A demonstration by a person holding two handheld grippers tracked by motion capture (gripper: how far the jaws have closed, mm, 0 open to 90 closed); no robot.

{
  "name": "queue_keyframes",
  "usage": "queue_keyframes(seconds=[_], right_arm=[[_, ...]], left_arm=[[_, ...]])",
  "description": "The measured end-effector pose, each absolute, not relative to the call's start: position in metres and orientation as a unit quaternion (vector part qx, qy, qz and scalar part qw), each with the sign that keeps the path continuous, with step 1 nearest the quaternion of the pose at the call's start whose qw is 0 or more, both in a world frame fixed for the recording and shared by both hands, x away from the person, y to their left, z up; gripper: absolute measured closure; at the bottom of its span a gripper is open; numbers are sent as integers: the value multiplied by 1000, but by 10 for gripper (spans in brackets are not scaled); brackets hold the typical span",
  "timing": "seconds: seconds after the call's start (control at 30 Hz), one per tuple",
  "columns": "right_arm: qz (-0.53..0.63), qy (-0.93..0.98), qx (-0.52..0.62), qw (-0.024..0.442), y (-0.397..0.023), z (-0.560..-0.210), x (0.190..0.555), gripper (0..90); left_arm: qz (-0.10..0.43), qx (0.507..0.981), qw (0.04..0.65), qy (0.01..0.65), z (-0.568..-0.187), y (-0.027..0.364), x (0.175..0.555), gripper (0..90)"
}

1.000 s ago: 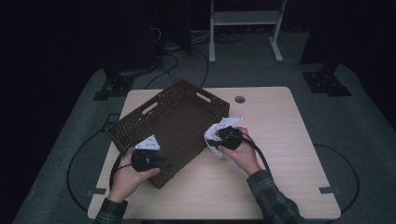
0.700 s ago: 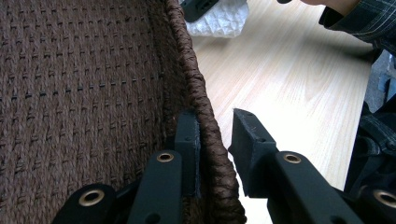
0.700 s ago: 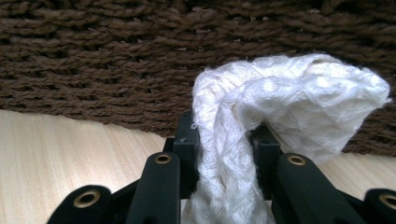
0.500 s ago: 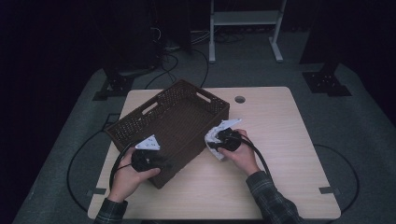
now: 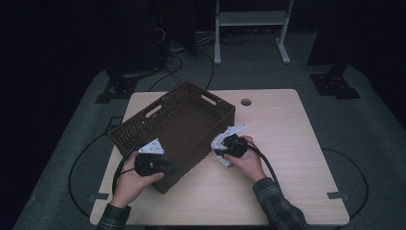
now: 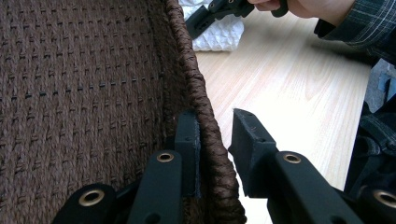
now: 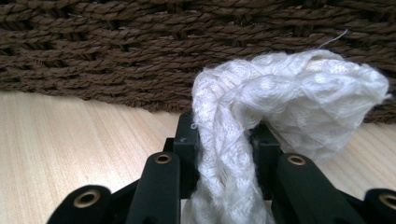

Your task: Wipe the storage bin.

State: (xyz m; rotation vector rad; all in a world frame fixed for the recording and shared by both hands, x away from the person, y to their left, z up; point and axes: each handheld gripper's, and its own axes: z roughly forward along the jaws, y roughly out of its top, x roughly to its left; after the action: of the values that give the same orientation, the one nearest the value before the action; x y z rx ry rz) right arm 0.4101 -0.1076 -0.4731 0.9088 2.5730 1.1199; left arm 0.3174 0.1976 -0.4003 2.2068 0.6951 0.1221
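Right gripper view: our right tongs [image 7: 223, 140] clench the white cloth [image 7: 280, 98]; left tongs [image 6: 217, 140] grip the basket [image 6: 84, 70] rim. Next, we lift the cloth in.

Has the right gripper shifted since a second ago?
No. In the high view the right gripper sits beside the same corner of the brown basket, clamping the white cloth as before.
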Motion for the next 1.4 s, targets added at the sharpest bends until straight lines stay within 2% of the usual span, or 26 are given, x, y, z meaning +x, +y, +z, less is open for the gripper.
queue_keyframes(seconds=[0.97, 1.4], right_arm=[[441, 852, 249, 131, -100, -416, 378, 697], [432, 861, 242, 115, -87, -429, 379, 697]], left_arm=[[47, 872, 401, 277, -400, 198, 318, 718], [48, 872, 401, 277, -400, 198, 317, 718]])
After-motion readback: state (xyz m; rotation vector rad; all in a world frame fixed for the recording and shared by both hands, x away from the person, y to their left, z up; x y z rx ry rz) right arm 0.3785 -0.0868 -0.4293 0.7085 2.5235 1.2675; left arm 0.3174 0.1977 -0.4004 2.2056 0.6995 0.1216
